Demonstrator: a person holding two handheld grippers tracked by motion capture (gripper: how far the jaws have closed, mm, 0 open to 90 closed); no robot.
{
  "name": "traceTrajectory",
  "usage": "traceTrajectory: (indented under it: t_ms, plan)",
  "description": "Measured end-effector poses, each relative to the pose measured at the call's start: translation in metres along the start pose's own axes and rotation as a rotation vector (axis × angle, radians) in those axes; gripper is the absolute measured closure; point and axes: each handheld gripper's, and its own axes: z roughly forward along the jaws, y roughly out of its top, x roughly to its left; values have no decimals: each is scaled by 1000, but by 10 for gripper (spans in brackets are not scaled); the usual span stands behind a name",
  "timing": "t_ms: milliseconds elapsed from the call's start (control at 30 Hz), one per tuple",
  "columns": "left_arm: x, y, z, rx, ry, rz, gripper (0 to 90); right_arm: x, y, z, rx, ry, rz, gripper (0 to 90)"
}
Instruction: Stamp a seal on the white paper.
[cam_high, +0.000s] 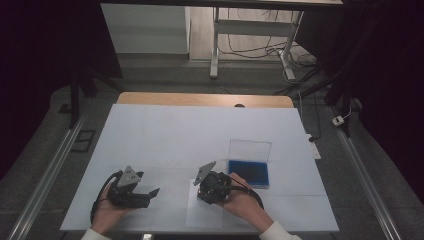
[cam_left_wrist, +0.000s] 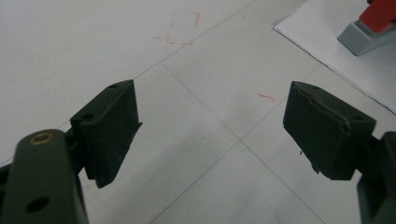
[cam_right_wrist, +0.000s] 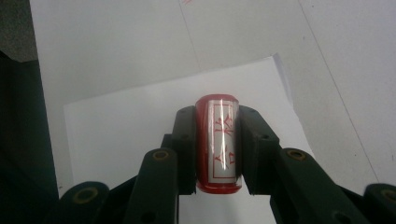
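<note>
Stamp (cam_right_wrist: 218, 149) over paper sheet (cam_right_wrist: 140, 116), ink pad (cam_high: 248, 173) beside

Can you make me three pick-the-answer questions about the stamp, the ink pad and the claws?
1. Where is the stamp?
A. in the right claw
B. in the ink pad
C. on the floor

2. What colour is the ink pad?
A. green
B. blue
C. yellow

3. How is the left claw?
A. shut on paper
B. shut on the stamp
C. open

Answers:
1 A, the right claw's jaws press on the stamp's two sides above the paper.
2 B, the pad under its raised clear lid is blue.
3 C, its jaws stand wide apart with nothing between them.
</note>
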Motion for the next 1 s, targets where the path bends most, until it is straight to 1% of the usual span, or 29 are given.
traceTrajectory:
  t_ms: [33, 67, 100, 200, 233, 267, 300, 333, 367, 400, 433, 467, 500, 633, 667, 700, 733, 767, 800, 967, 1000]
  plan:
    - [0, 0, 0, 1, 0, 0, 185, -1, 0, 0, 5, 0, -8, 691]
    - [0, 0, 0, 1, 0, 0, 185, 0, 1, 0, 6, 0, 5, 691]
    - [0, 0, 0, 1, 1, 0, 185, 0, 1, 0, 13, 1, 4, 692]
    - [0, 0, 0, 4, 1, 2, 185, 0, 4, 1, 33, -3, -2, 692]
    - [0, 0, 0, 5, 1, 3, 185, -1, 4, 1, 43, -3, -15, 692]
    - [0, 0, 0, 5, 1, 3, 185, -1, 5, 0, 49, -4, -16, 693]
    - [0, 0, 0, 5, 1, 3, 185, -1, 5, 1, 51, -2, -15, 693]
    - [0, 0, 1, 6, 1, 3, 185, 0, 5, 2, 45, 1, 6, 693]
    - [0, 0, 1, 7, 0, 2, 185, -1, 4, 3, 50, 1, -5, 693]
    - [0, 0, 1, 8, 2, 3, 185, 0, 4, 4, 52, 8, 11, 693]
    - [-1, 0, 1, 9, 0, 2, 185, -2, 4, 5, 55, 7, -9, 694]
    - [-1, 0, 1, 8, -2, 2, 185, -2, 5, 4, 67, 1, -4, 695]
    - [-1, 0, 2, 8, -3, 3, 185, -1, 5, 5, 62, 2, 7, 695]
    - [-2, 0, 2, 10, -6, 5, 185, 0, 6, 6, 73, 0, 5, 697]
    - [-2, 0, 2, 10, -6, 5, 185, -1, 6, 6, 68, 6, 8, 698]
    - [-2, 0, 2, 10, -6, 4, 185, 0, 6, 6, 72, 1, 6, 698]
    - [-2, 0, 2, 10, -6, 4, 185, -2, 5, 5, 77, 2, -8, 698]
    - [-2, 0, 2, 9, -5, 4, 185, -2, 5, 5, 77, 1, -8, 698]
    - [-2, 0, 2, 8, -4, 4, 185, 0, 6, 6, 69, 8, 9, 698]
    - [-2, 0, 2, 7, -4, 4, 185, 2, 6, 6, 80, -3, 12, 699]
    - [-2, 0, 2, 7, -4, 4, 185, 1, 7, 6, 79, 1, 9, 699]
